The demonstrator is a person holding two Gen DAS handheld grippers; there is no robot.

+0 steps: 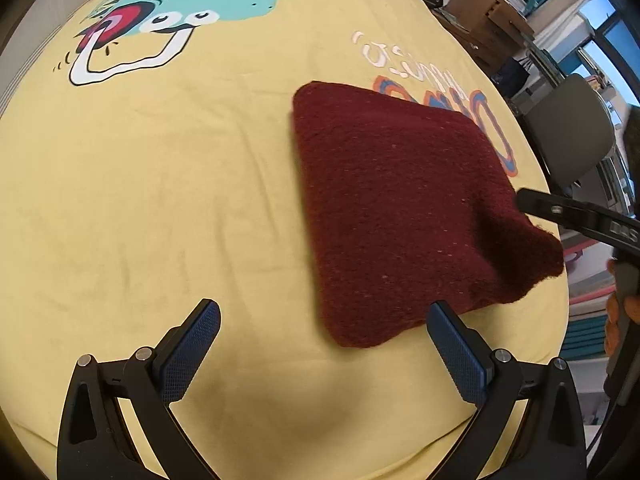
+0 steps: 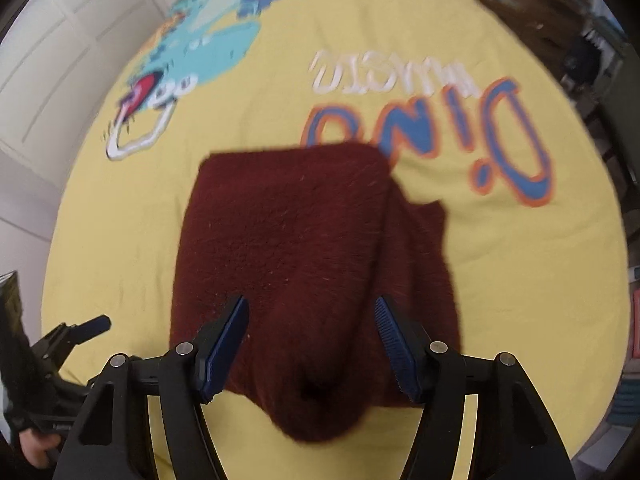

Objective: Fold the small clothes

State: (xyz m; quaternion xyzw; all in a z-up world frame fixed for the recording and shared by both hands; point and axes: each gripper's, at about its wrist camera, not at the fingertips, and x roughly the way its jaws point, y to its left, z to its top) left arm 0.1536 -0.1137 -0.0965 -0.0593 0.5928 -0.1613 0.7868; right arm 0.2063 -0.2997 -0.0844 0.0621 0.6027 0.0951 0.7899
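Hovering over the near edge of the dark red knit [image 2: 304,264], the right tongs [image 2: 312,340] stood partly open, blue pads [image 2: 226,344] either side of the cloth and not pressing it, so far as the blurred right view showed. Nothing was clamped. The left tongs [image 1: 324,356] stood wide open over bare yellow bedspread [image 1: 160,200], just beside the knit's near corner, holding nothing.

The knit lay on the bedspread as a rough, thick square, layers already doubled. One loose flap stuck out along its right side in the right view, and the near edge sagged to a point between the right pads.

Judgement: folding looked far along; the step in hand seemed to be tidying or taking a last fold. The next move likely called for pinching the near edge through all layers, then carrying it over evenly. The left tongs could hold down the corner beside them. Thick wool may spring back or slide.

Writing: large blue letters edged in orange on the bedspread, upside down, read roughly "Dino" [image 2: 460,140]; the white word [image 2: 392,76] beyond was too blurred to read. A cartoon dinosaur [image 1: 192,12] was printed further off. The right tongs' arm, seen from the left view, carried white lettering [image 1: 622,234], only partly legible.
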